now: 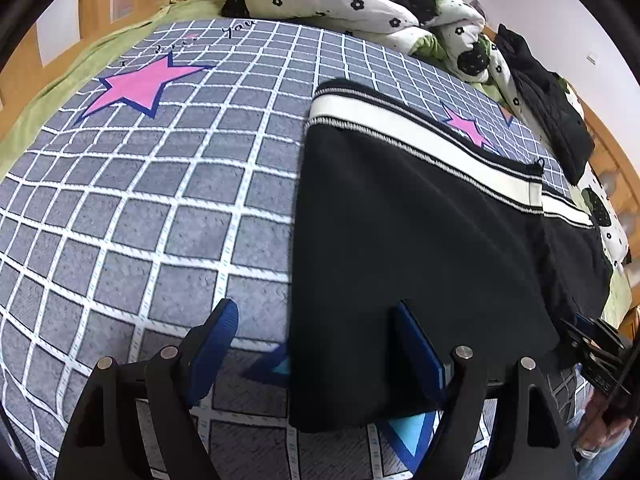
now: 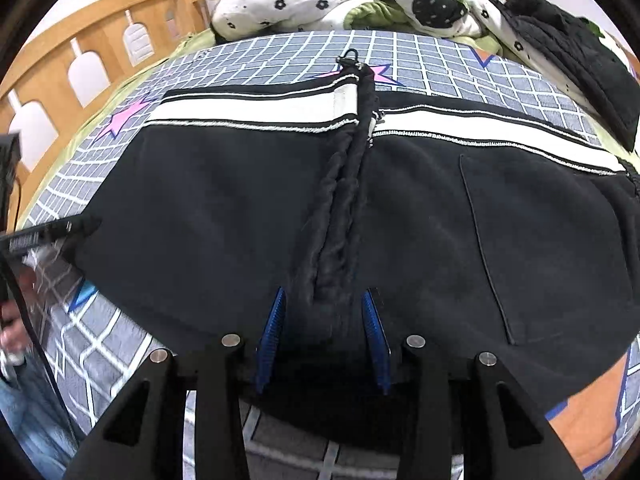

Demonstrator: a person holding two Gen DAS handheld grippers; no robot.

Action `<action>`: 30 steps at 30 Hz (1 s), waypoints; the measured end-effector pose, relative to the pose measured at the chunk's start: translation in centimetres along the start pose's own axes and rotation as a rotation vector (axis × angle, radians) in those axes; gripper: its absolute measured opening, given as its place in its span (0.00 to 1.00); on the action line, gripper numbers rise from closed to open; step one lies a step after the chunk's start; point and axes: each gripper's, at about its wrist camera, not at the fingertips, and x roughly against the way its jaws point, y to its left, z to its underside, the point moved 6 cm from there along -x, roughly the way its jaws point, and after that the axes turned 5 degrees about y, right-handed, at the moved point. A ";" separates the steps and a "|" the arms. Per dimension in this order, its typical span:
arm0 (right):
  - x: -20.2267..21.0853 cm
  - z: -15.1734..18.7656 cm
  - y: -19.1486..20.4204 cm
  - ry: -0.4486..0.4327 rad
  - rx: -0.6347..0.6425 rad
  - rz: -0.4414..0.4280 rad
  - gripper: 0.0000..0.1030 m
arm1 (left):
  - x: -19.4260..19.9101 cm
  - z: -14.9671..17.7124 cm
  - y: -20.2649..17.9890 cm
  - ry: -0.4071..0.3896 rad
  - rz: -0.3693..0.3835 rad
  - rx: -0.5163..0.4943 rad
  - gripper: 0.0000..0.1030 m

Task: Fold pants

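The pants (image 2: pixel 248 200) stretch lengthwise along the bed's near edge; the right gripper (image 2: pixel 324 336), part-open and gripping nothing, straddles their middle ridge, while the left gripper (image 1: pixel 316 344), wide and empty, spans their left end

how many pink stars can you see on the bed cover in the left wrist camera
2. One large pink star sits on the grey checked bed cover at upper left; a smaller pink star peeks out behind the black pants' white waistband. Others may be hidden.

Bright even indoor light, soft shadows, strong fisheye bending, dark vignette corners, slight edge blur
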 end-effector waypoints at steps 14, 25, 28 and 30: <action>11.9 5.5 -18.5 -0.258 -0.412 0.244 0.50 | 1.0 -2.3 -0.4 -0.043 0.095 -0.004 0.75; 4.5 5.4 -27.7 -0.191 -0.617 0.078 0.50 | -3.3 -5.2 -0.2 0.022 0.107 -0.044 0.67; 3.5 3.9 -29.2 -0.243 -0.646 0.058 0.50 | -3.8 -6.1 0.1 0.014 0.160 -0.025 0.64; 3.2 2.9 -30.1 -0.262 -0.658 0.038 0.50 | -4.4 -6.8 -0.2 0.019 0.174 -0.013 0.52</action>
